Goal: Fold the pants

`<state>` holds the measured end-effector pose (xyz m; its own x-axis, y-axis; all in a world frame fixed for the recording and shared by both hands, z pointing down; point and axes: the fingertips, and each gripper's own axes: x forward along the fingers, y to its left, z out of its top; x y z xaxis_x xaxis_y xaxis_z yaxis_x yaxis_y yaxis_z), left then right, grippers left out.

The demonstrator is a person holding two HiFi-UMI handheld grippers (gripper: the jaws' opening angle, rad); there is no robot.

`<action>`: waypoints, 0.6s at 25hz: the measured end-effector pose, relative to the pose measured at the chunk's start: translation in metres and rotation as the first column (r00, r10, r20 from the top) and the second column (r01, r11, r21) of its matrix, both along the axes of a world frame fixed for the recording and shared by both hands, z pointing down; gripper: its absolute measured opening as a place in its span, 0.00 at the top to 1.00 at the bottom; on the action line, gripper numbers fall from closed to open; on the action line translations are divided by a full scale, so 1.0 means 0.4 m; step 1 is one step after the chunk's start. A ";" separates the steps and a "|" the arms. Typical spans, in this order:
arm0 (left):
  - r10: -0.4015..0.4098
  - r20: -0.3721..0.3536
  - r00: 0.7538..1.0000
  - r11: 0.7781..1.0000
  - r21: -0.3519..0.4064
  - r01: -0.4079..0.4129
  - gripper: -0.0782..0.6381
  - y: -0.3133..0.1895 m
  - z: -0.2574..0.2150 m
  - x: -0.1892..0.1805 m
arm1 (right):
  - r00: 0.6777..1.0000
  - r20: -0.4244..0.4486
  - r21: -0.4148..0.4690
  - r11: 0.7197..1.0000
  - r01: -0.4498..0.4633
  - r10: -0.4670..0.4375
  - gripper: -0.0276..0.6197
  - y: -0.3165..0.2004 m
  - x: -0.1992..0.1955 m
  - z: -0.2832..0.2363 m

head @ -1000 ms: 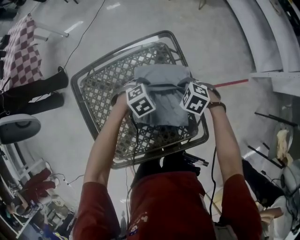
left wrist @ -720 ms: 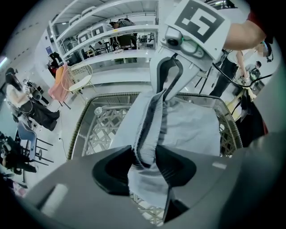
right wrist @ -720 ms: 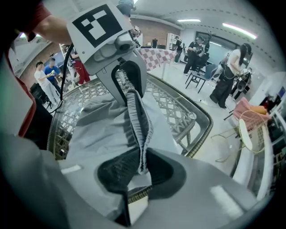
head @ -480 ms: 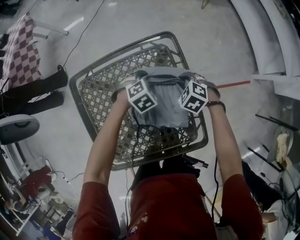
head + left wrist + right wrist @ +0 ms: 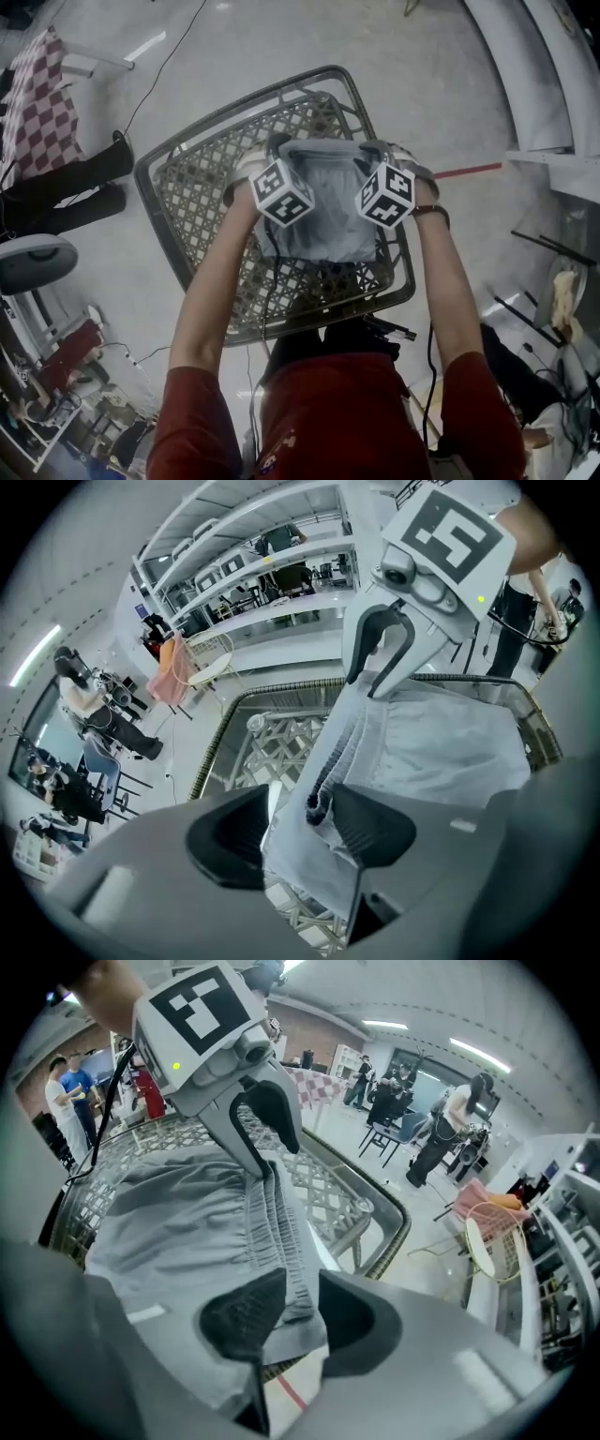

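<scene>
No legible text, brand or number. Only coded black-and-white squares: on left cube (image 5: 282, 191) behind jaws of left gripper (image 5: 305, 822), and on right cube (image 5: 386, 195) behind jaws of right gripper (image 5: 302, 1314).

Jaws opening around the pants (image 5: 323, 220), the left tool (image 5: 300, 819) and right tool (image 5: 302, 1312) moved farther away.

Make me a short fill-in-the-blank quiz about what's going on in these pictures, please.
The pants are ___ in colour. They lie on a table whose top is an open ___. The person's sleeves are ___. The cloth at the head view's upper left has a ___ pattern.
Missing words: grey; lattice; red; checkered.
</scene>
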<state>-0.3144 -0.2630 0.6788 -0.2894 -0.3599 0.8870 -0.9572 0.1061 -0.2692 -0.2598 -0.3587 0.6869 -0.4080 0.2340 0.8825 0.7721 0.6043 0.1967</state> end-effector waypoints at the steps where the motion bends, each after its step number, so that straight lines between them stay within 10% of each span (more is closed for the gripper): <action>1: -0.005 0.002 1.000 1.000 -0.001 0.005 0.58 -0.003 0.007 -0.005 | 1.000 0.001 -0.003 1.000 -0.005 0.005 0.81 -0.001 -0.004 0.004; 15: -0.036 0.034 0.999 0.997 0.069 0.034 0.58 0.002 -0.071 -0.001 | 0.995 0.042 -0.037 0.995 -0.091 0.093 0.81 0.000 0.000 -0.077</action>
